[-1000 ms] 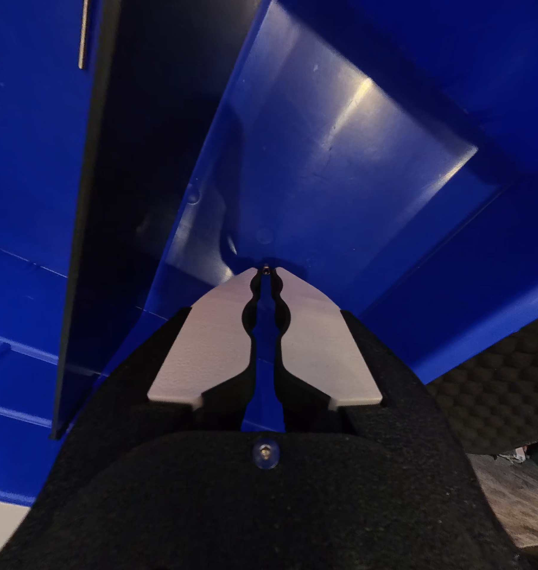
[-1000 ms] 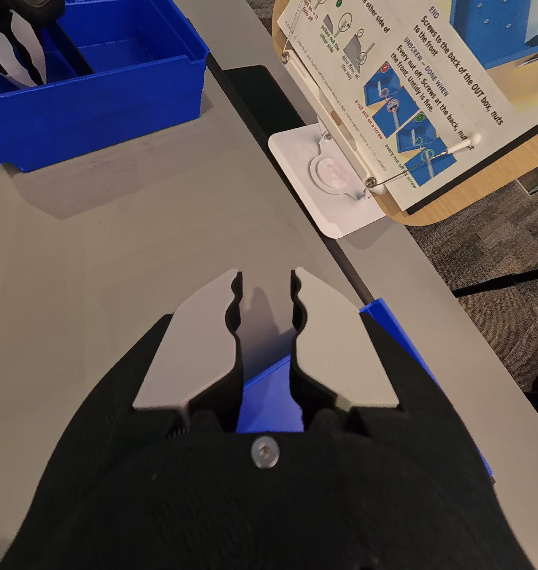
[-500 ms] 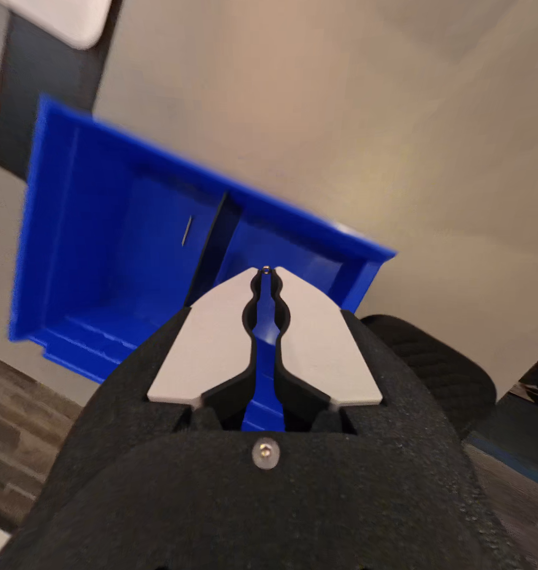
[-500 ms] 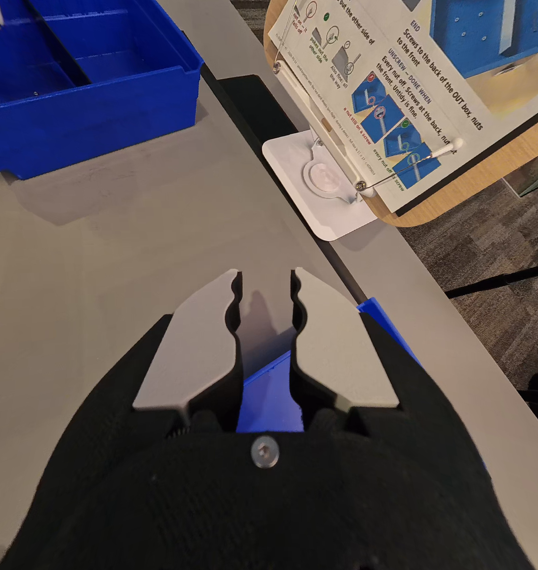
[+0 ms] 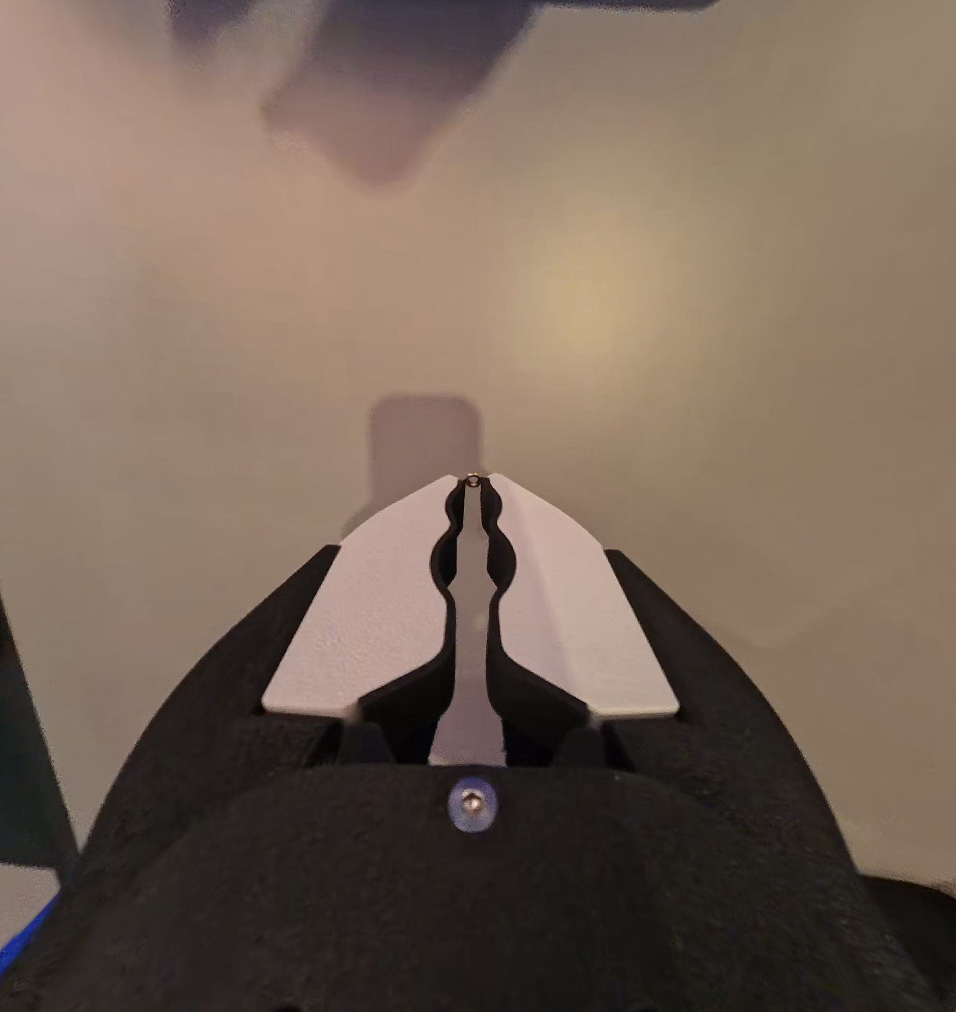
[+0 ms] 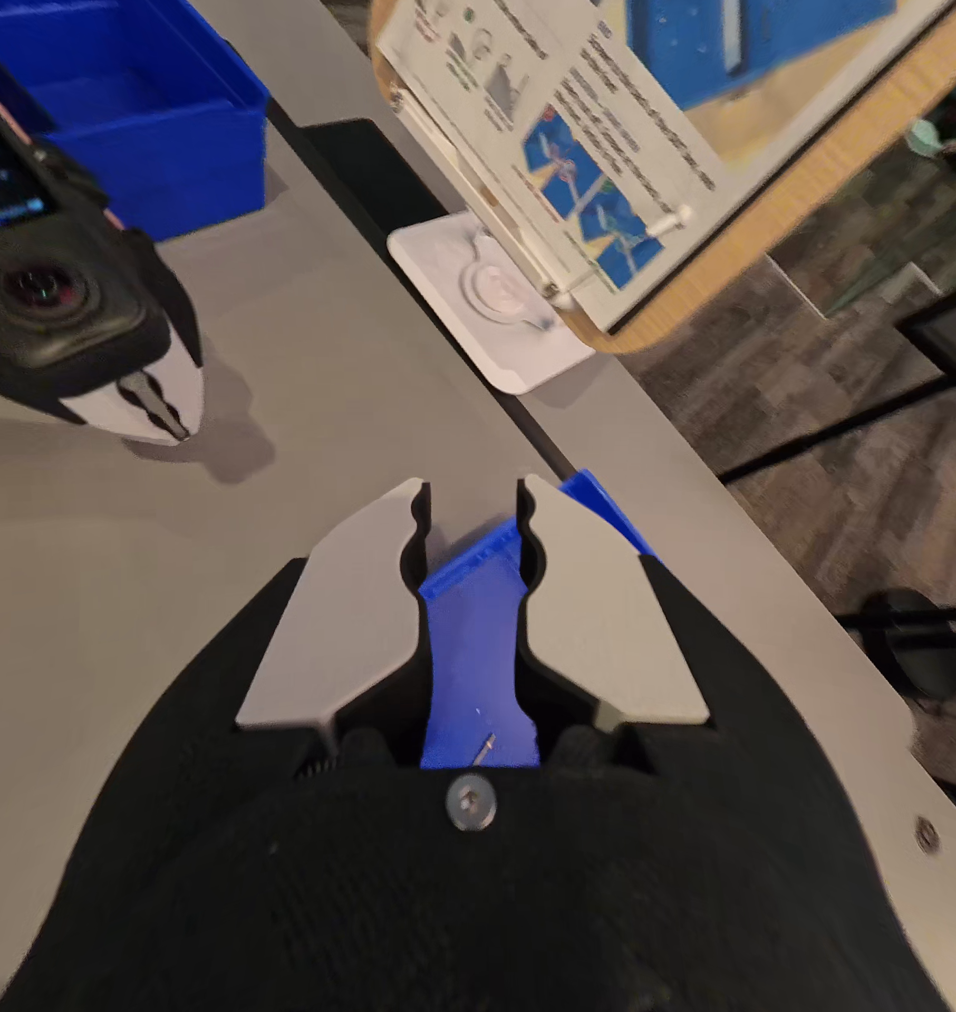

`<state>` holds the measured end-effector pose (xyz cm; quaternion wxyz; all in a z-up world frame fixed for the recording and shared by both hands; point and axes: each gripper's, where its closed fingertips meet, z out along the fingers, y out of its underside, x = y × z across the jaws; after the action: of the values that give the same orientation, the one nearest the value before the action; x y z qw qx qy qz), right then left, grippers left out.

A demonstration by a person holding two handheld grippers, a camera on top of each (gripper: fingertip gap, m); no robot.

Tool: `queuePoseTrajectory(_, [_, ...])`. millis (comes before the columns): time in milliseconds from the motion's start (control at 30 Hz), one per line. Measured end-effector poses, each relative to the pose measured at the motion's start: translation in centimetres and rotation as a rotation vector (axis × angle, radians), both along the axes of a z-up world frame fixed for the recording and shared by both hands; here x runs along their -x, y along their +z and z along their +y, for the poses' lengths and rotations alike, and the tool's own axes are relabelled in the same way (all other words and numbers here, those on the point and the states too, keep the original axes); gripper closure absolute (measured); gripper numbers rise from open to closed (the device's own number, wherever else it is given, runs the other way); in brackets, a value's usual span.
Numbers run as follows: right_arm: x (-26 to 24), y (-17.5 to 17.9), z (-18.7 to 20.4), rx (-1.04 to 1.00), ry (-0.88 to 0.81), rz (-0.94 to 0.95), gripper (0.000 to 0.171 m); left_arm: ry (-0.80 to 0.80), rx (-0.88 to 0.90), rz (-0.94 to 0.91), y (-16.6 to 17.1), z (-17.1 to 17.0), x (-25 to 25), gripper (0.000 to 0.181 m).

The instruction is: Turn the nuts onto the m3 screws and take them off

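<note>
Two sets of tongs in my views, both with a matte black, grainy body and smooth pale grey finger plates whose inner edges are scalloped. My left tongs [image 5: 471, 482] are pinched down on a tiny metallic ring-shaped nut [image 5: 471, 481], held right at the fingertips; below the tips a narrow wavy slit stays between the plates. They hang over bare grey tabletop [image 5: 684, 383], smooth and matte, with a soft shadow just past the tips; the upper part of this view is blurred. From the right wrist view I see the left tongs [image 6: 182, 432] tilted tip-down near the tabletop [image 6: 108, 547], their round camera lens [image 6: 45, 293] facing me. My right tongs [image 6: 471, 484] stand apart with a clear gap, holding nothing. Beneath them sits a blue plastic bin [image 6: 475, 630], glossy with a ribbed rim, and in it lies a thin metal screw [image 6: 485, 749], slanted, seen between the finger bases. A second blue bin [image 6: 152, 137] with a dark divider sits at far left. An instruction sheet [image 6: 563, 142] leans on a white stand [image 6: 492, 312] at the tabletop's edge.
</note>
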<state>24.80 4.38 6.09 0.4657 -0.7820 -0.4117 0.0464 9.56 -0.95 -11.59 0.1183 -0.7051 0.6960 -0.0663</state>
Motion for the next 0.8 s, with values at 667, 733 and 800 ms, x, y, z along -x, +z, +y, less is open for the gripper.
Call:
queuePoseTrajectory(667, [-4.4, -0.1, 0.6, 0.015, -0.122, 0.012, 0.140, 0.029, 0.072, 0.087, -4.3, 0.1, -0.2, 0.167])
queuePoseTrajectory(733, [-4.4, 0.0, 0.5, 0.012, -0.119, 0.017, 0.141, 0.042, 0.087, 0.074, -3.7, 0.0, -0.3, 0.167])
queuePoseTrajectory(800, [-4.7, 0.2, 0.3, 0.010, -0.117, 0.028, 0.140, 0.061, 0.082, 0.044, -2.0, 0.0, -0.2, 0.167])
